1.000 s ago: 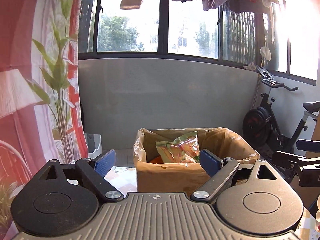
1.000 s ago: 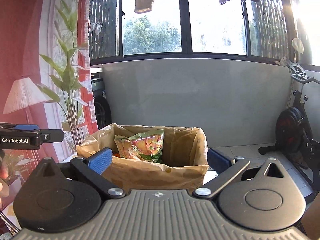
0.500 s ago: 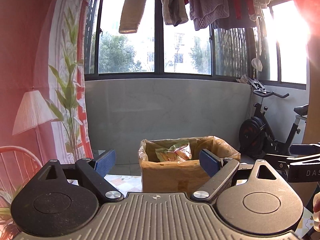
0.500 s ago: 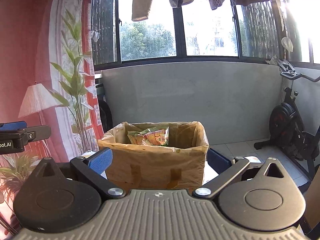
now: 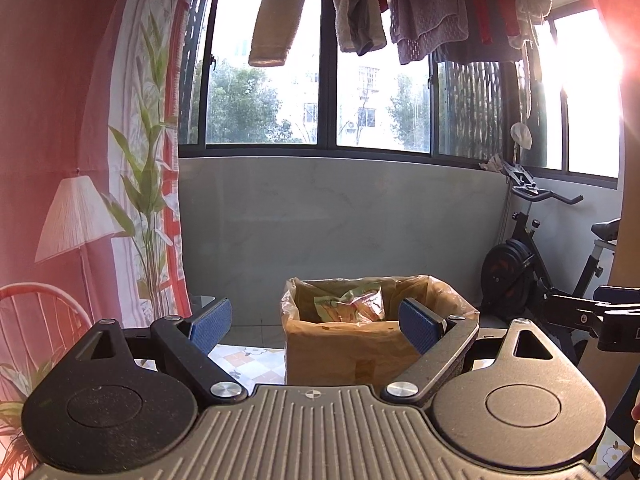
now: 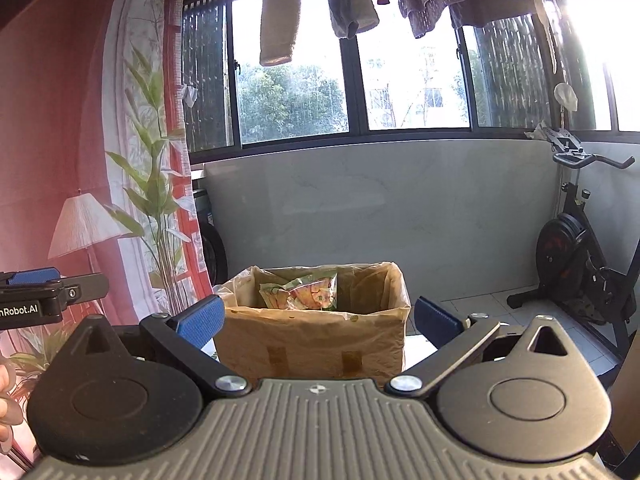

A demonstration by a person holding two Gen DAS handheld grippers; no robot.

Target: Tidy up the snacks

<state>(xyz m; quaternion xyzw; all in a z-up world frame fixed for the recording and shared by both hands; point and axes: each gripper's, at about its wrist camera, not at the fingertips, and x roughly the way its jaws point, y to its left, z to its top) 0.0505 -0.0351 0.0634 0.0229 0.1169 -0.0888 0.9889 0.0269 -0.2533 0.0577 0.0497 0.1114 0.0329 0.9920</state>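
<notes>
Left wrist view: the left gripper (image 5: 316, 322) has its blue pads spread wide with nothing between them. Right wrist view shows the right gripper (image 6: 318, 316) equally wide apart and empty. Just beyond both, at twelve o'clock, a cardboard box (image 6: 316, 346) lined with clear plastic stands on the patterned tabletop (image 5: 244, 362), a snack bag (image 6: 304, 294) upright inside it. Farther off, an exercise bike (image 6: 580, 256) stands at three o'clock, a curtain (image 5: 156, 160) at ten, and laundry (image 5: 420, 4) hangs before the window at twelve.

Empty wide-open left tool (image 5: 316, 326) before snack-filled cardboard box (image 5: 352, 354)
</notes>
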